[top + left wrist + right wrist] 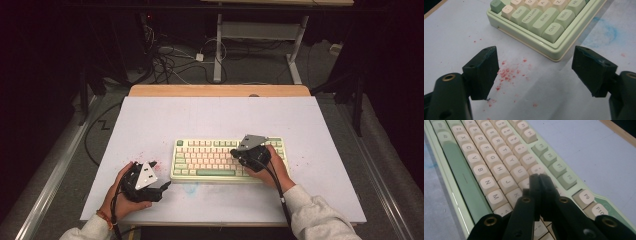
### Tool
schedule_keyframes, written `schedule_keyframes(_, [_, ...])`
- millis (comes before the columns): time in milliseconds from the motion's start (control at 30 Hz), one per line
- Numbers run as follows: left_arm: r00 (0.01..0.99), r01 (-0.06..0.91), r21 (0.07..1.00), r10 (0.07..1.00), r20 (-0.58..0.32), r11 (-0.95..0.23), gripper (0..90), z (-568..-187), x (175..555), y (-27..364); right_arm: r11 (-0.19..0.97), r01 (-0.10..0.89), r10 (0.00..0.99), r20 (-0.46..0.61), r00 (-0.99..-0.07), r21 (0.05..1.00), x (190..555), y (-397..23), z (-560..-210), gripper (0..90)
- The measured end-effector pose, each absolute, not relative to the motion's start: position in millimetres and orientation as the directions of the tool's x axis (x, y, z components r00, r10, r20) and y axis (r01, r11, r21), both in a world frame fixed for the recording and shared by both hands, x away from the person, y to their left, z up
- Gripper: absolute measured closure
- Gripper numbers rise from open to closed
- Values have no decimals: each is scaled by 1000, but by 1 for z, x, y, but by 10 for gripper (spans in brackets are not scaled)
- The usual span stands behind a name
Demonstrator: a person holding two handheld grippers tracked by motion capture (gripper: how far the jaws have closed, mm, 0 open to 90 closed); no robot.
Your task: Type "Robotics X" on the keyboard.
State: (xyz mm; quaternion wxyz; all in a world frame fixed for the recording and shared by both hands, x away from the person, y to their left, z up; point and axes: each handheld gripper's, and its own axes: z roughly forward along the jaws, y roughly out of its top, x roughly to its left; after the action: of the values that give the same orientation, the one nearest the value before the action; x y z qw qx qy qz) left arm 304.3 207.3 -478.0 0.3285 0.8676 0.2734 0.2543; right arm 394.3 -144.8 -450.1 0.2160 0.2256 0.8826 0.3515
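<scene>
A pale green keyboard (210, 160) with cream keys lies on the white mat, near its front middle. My right gripper (234, 152) reaches over the keyboard's right half, held by a hand. In the right gripper view its jaws (538, 177) are pressed together with nothing between them, tips down among the keys (486, 165) just right of U and J; whether they touch a key I cannot tell. My left gripper (161, 175) rests low over the mat, left of the keyboard's front left corner. Its jaws (534, 50) stand wide apart and empty, facing the Ctrl corner of the keyboard (541, 22).
The white mat (150, 120) covers a wooden table whose far edge (220, 90) shows. Red specks (506, 72) and a blue smear (606, 30) mark the mat near the left gripper. Cables and a desk frame (218, 50) stand on the floor beyond.
</scene>
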Motion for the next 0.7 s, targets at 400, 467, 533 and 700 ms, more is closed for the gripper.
schedule_keyframes(400, [718,322,710,650,248,-626,236,-478,305,207,612,219,573,-235,-785,760,388,-153,-437,831])
schedule_keyframes(467, [717,324,708,651,248,-627,238,-478,305,207,605,216,578,-236,-781,766,388,-154,-435,814])
schedule_keyframes(533, [716,326,707,652,248,-627,241,-479,305,207,597,214,581,-233,-780,773,387,-156,-434,781])
schedule_keyframes(700, [714,334,706,656,243,-624,245,-478,306,208,568,196,593,-232,-771,799,383,-161,-429,653])
